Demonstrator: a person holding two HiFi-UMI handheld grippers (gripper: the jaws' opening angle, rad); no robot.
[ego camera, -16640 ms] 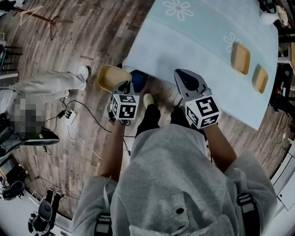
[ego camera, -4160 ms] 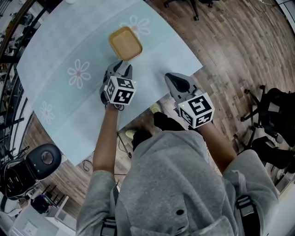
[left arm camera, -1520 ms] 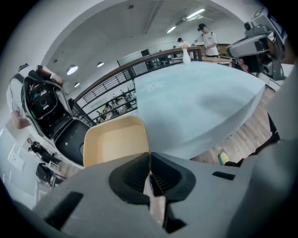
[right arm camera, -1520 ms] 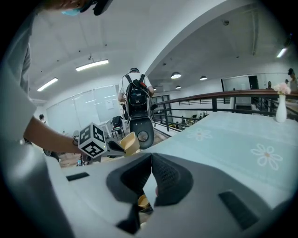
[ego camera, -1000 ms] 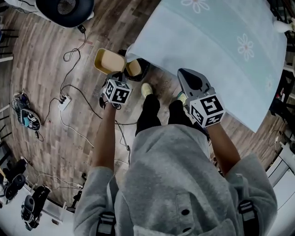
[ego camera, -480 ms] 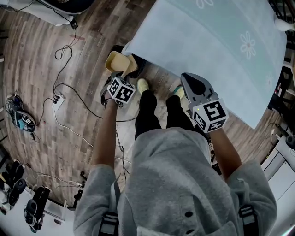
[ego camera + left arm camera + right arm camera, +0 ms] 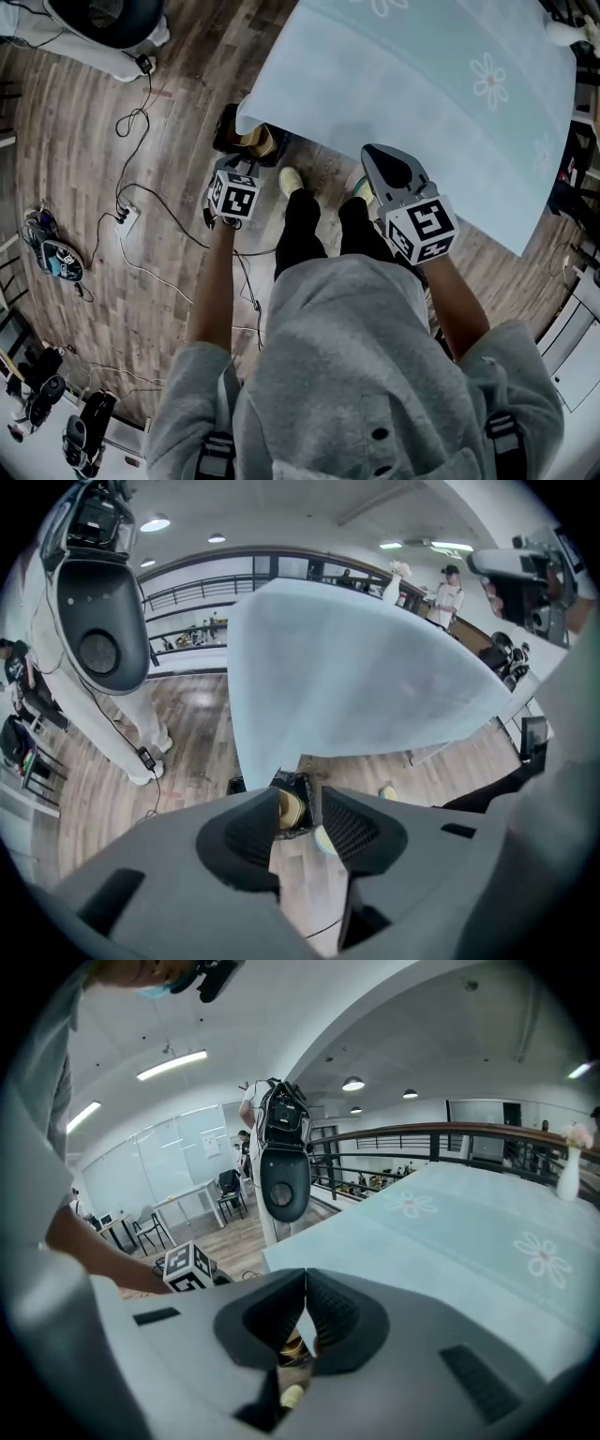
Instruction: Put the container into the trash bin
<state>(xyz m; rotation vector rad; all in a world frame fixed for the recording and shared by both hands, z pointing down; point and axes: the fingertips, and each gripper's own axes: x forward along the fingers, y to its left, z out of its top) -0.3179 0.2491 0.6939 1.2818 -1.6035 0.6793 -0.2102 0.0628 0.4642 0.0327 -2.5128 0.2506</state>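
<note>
The bin [image 7: 228, 133] sits on the floor under the table [image 7: 422, 84] corner, so the left gripper [image 7: 239, 167] tilts steeply down just above it for a drop. The container [image 7: 258, 142] lies inside the bin. The left jaws are opening, with nothing between them. The right gripper [image 7: 373, 152], well right of the bin, is clenched on nothing, likely idle.

Head view: bin [image 7: 228, 127] and container [image 7: 255, 142] lie partly hidden under table [image 7: 403, 84] corner; table runs off the top edge
</note>
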